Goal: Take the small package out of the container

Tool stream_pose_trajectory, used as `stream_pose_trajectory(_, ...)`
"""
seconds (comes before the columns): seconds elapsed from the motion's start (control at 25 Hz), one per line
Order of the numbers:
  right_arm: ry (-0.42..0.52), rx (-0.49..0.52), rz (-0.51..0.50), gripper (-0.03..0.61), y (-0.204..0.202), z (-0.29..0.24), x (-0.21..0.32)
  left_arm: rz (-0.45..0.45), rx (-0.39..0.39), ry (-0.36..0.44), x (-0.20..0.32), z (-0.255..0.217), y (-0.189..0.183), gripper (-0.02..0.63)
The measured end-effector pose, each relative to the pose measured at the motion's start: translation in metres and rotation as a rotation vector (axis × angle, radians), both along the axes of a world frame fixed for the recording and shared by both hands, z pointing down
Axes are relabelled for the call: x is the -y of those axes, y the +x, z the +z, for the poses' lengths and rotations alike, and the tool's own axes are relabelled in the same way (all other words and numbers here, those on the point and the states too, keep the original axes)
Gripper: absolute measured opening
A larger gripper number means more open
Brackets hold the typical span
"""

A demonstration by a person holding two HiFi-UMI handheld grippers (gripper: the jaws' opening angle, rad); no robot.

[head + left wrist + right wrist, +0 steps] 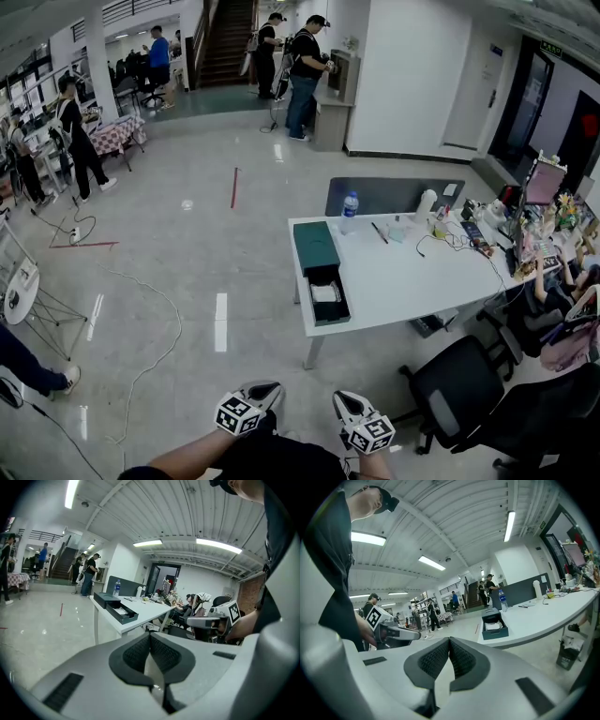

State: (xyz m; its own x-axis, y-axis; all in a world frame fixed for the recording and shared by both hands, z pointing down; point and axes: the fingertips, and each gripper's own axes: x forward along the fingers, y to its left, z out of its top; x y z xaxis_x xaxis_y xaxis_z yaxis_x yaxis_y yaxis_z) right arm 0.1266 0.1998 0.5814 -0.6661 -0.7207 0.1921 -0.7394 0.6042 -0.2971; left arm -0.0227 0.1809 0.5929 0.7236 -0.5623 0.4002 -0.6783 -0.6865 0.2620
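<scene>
A dark green container (317, 251) lies at the left end of a white table (403, 281). Its near half is an open tray holding a small white package (325, 292). Both grippers hang well short of the table, over the floor at the frame's bottom: left gripper (263, 389), right gripper (346, 403). In the left gripper view the left gripper (151, 654) has its pads closed together on nothing, and the container (115, 605) is far off. The right gripper (449, 660) is likewise shut and empty, with the container (493, 623) and package (492, 626) distant.
A water bottle (349, 212) stands behind the container, and cables and clutter fill the table's right end (497, 230). A black office chair (459, 384) stands at the near right. A cable (150, 309) trails over the floor at the left. People stand far back.
</scene>
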Motion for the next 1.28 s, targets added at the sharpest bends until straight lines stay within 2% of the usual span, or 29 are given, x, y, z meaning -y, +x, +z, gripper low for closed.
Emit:
stream_pose_trajectory(0.32, -0.022, -0.012, -0.01, 0.026, -0.006, 0.004, 0.023, -0.02, 0.008, -0.017, 0.021, 0.003, -0.013, 0.009)
stream_pose_trajectory(0.52, -0.037, -0.02, -0.012, 0.026, -0.011, 0.006, 0.04, -0.001, 0.009, -0.024, 0.038, 0.004, -0.009, 0.009)
stream_pose_trajectory(0.92, -0.036, -0.057, 0.013, 0.026, -0.009, -0.004, 0.101, 0.044, -0.005, -0.011, 0.113, -0.005, -0.002, 0.009)
stream_pose_trajectory(1.28, -0.039, -0.091, 0.058, 0.026, -0.024, -0.012, 0.154, 0.097, -0.029, -0.017, 0.174, -0.008, -0.009, 0.009)
